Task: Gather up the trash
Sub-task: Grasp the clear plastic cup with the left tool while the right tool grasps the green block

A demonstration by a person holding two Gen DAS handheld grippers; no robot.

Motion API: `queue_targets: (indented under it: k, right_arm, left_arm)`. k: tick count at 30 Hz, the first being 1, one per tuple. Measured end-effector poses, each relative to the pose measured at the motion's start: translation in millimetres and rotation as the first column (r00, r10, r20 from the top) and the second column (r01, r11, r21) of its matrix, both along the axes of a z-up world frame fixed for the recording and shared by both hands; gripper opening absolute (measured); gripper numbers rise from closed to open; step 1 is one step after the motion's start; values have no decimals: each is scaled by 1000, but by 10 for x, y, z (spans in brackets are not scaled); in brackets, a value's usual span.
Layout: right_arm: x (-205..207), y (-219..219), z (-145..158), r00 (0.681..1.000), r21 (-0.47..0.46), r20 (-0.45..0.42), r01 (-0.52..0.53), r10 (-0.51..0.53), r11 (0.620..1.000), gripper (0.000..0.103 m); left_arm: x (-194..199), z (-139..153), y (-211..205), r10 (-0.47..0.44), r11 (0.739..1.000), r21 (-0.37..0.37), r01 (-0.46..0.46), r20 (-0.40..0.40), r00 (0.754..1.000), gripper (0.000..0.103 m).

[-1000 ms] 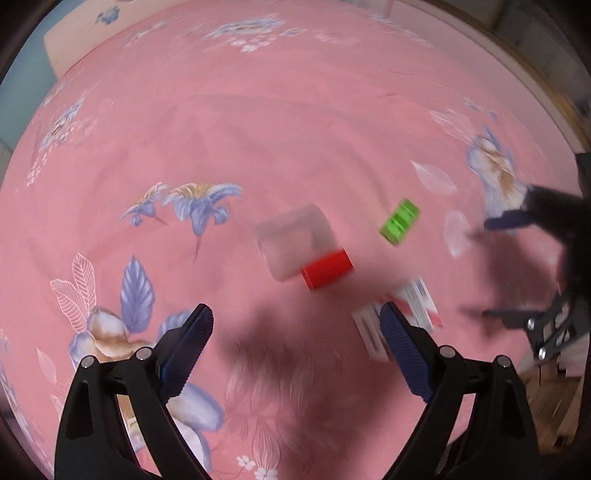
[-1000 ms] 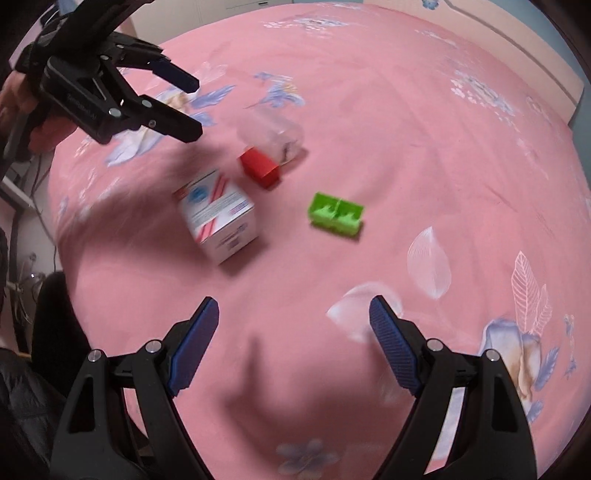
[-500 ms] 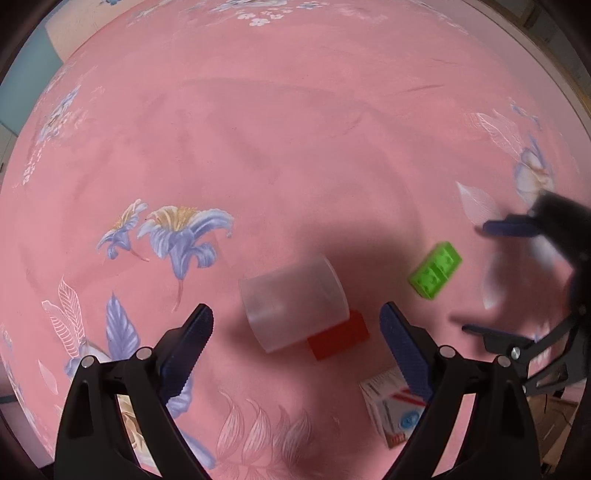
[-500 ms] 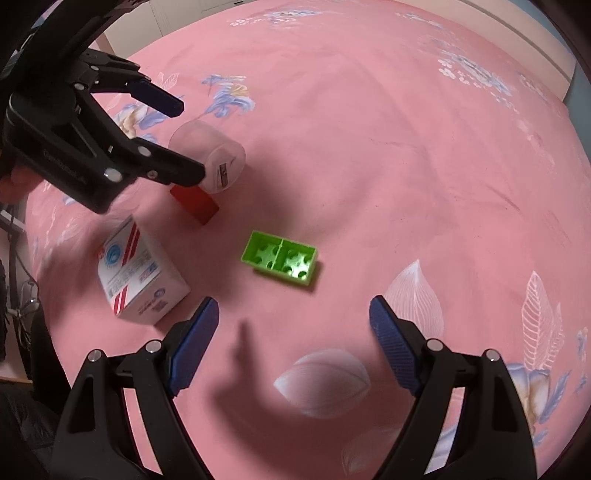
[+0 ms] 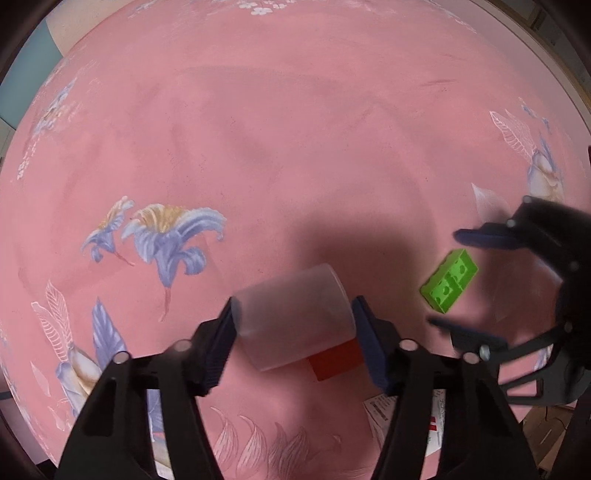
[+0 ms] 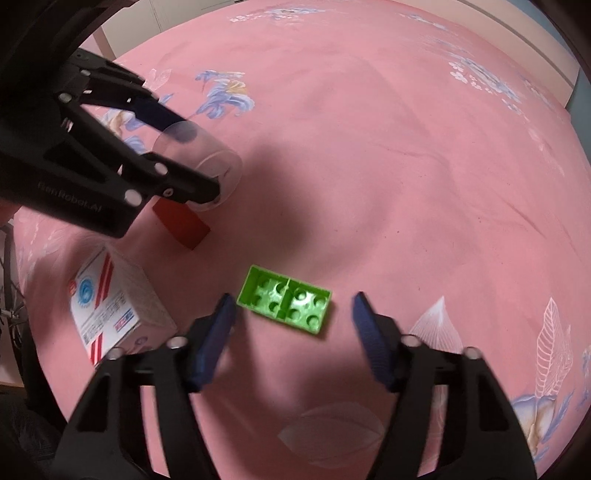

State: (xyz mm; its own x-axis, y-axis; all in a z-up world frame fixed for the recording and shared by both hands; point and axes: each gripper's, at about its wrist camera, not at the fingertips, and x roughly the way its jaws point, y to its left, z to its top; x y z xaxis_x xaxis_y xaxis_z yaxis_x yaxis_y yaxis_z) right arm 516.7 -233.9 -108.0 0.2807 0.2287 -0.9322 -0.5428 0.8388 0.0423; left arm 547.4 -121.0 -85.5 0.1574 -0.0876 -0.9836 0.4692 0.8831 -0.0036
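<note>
A clear plastic cup (image 5: 295, 314) lies on its side on the pink flowered bedspread. My left gripper (image 5: 293, 325) is open with a finger on each side of the cup. It also shows in the right wrist view (image 6: 181, 147), as does the cup (image 6: 199, 162). A green toy brick (image 6: 284, 302) lies studs down. My right gripper (image 6: 291, 321) is open, its fingers either side of the brick, which also shows in the left wrist view (image 5: 448, 286). A red block (image 6: 181, 223) lies beside the cup. A white carton (image 6: 110, 302) with red stripes lies at the left.
The bedspread (image 5: 295, 147) stretches far ahead of the left gripper. The bed's edge and a pale wall (image 6: 184, 22) show at the top of the right wrist view. A wooden bed frame edge (image 5: 546, 48) runs at the top right of the left wrist view.
Both grippers have moved down and forward. The left gripper's fingers now flank the cup and have narrowed. The right gripper's fingers now flank the green brick.
</note>
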Motion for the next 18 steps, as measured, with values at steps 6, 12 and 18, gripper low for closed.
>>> queue_targets:
  k: [6, 12, 18]
  right_arm:
    - [-12, 38, -21, 1000, -10, 6, -4, 4, 1000, 49]
    - [-15, 82, -26, 1000, -16, 9, -13, 13, 1000, 48]
    - [-77, 88, 3, 999, -22, 2, -35, 36, 999, 48]
  left_arm:
    - [14, -21, 18, 3, 1000, -13, -3, 0, 1000, 59]
    - [42, 7, 126, -12, 1000, -6, 12, 6, 1000, 57]
    - [8, 52, 172, -33, 999, -10, 34, 15, 999, 57]
